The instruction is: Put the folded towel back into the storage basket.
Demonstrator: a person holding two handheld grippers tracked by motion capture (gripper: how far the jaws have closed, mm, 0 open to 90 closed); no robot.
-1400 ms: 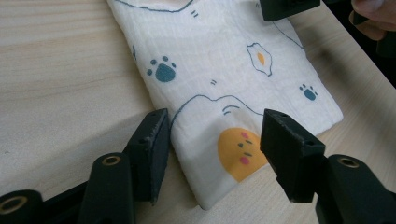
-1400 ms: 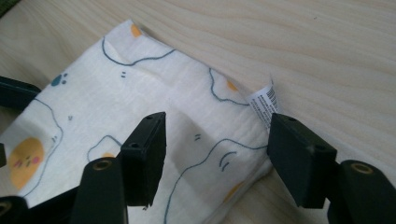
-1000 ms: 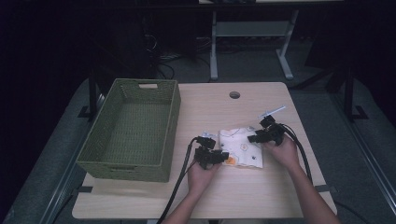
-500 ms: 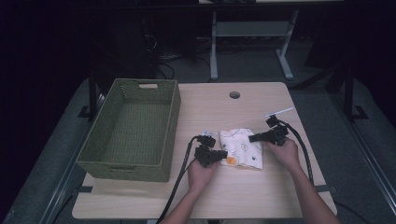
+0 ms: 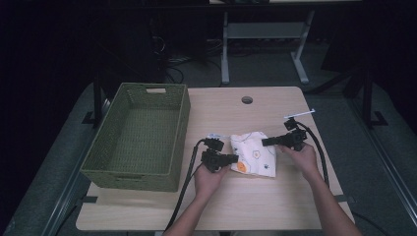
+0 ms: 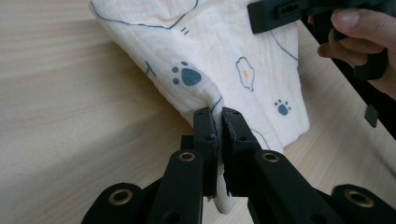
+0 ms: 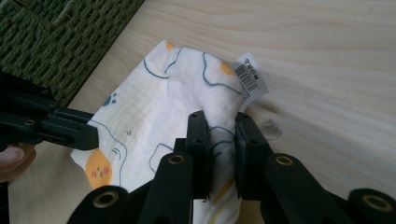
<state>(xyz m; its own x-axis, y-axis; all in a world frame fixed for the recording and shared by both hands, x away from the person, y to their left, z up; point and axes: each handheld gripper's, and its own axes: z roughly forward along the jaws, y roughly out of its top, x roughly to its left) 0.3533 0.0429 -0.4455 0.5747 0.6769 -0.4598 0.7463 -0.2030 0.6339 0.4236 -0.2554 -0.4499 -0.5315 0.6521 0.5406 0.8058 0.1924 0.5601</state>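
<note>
Lying on the pale wooden worktop (image 5: 255,206), the soft crinkled cloth (image 5: 253,153) has printed paws and eggs. The left tongs (image 6: 218,116) have just closed and pinch its edge at 9 o'clock; the right tongs (image 7: 219,122) squeeze a fold at 3 o'clock. The woven green rectangular basket (image 5: 169,120) stands at 9 o'clock.

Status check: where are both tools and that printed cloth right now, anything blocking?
Left tool shut on the cloth, jaws just closed. Right tool shut on its other side. Cloth flat on table. Green basket at left, nothing blocking.
</note>
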